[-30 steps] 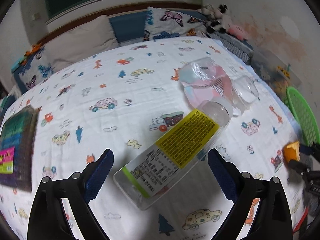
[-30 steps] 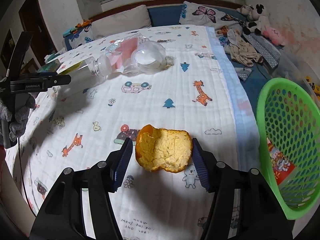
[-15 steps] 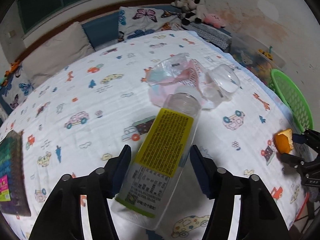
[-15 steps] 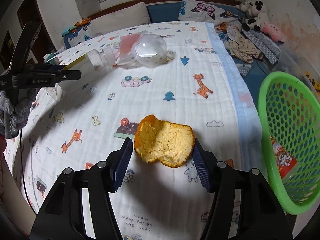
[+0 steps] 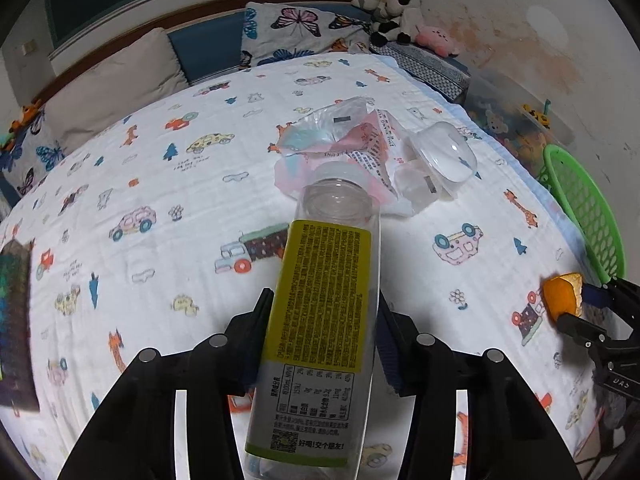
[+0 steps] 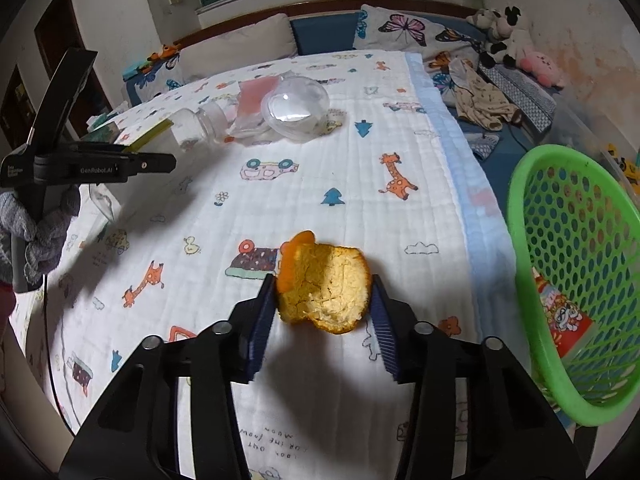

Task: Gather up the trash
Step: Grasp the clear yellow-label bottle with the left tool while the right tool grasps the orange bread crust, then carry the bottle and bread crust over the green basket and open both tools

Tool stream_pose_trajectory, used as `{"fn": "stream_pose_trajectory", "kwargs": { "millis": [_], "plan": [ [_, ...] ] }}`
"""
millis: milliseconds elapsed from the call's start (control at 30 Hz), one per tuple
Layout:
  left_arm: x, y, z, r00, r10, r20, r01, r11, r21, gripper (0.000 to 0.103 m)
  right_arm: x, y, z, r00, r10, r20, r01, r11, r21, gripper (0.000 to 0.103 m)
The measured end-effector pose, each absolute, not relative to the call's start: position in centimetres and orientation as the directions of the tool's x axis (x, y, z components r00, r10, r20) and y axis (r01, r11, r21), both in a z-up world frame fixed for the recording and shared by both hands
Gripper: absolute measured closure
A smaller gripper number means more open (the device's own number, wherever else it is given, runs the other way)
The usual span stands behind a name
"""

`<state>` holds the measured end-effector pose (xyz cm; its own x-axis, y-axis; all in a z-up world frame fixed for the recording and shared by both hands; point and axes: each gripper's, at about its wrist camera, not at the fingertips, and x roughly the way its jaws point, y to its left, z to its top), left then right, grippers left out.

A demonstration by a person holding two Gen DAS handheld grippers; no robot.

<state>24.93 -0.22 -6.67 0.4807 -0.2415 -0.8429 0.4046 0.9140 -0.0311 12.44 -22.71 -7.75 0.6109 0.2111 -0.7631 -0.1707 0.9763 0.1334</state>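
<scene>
- Change, left side: a second back the left gripper (image 5: pixel 324 336) stood wide with the plastic bottle (image 5: pixel 320 320) lying slantwise across the gap. Now the bottle runs straight along the fingers, neck toward 12 o'clock, and the jaws are closing, both pads at the bottle's flanks. Contact looks made; a firm squeeze I cannot confirm.
- Change, right side: the right gripper (image 6: pixel 324 312) has not shifted, but its jaws are closing too. The orange peel (image 6: pixel 322 286) sits between the pads, touching both, pith side up.
- Meaning, as I judge it: both pickups are at the grasp step, and nothing is lifted off the bedspread (image 6: pixel 360 168) yet.
- Green basket (image 6: pixel 568 280) stands off the bed edge at 3 o'clock from the peel, a snack wrapper (image 6: pixel 564 324) already in it.
- Left to collect: crumpled plastic bag (image 5: pixel 340 140) and clear dome lid (image 5: pixel 444 152), at 12 to 1 o'clock beyond the bottle's neck.
</scene>
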Motion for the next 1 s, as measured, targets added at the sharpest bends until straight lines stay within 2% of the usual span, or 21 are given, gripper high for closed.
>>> {"fn": "stream_pose_trajectory", "kwargs": {
  "millis": [200,533,1000],
  "plan": [
    [22.7,-0.1,-5.8,0.482,-0.274,-0.832,0.385,0.92,-0.08,0.059,11.6,-23.2,-7.2,0.621,0.234,-0.748,-0.178,0.972,0.157,0.065],
    [18.8,-2.2,-2.9,0.483,-0.372,-0.792,0.428,0.89,-0.157,0.059,9.3,-25.4,-5.2,0.66,0.248,-0.709,-0.169,0.969,0.181,0.066],
    [17.2,-11.1,-0.1,0.443,-0.471,-0.763,0.547,0.816,-0.186,0.059,7.7,-35.7,-3.9,0.724,0.085,-0.685,0.037,0.986,0.161,0.066]
  ]
}}
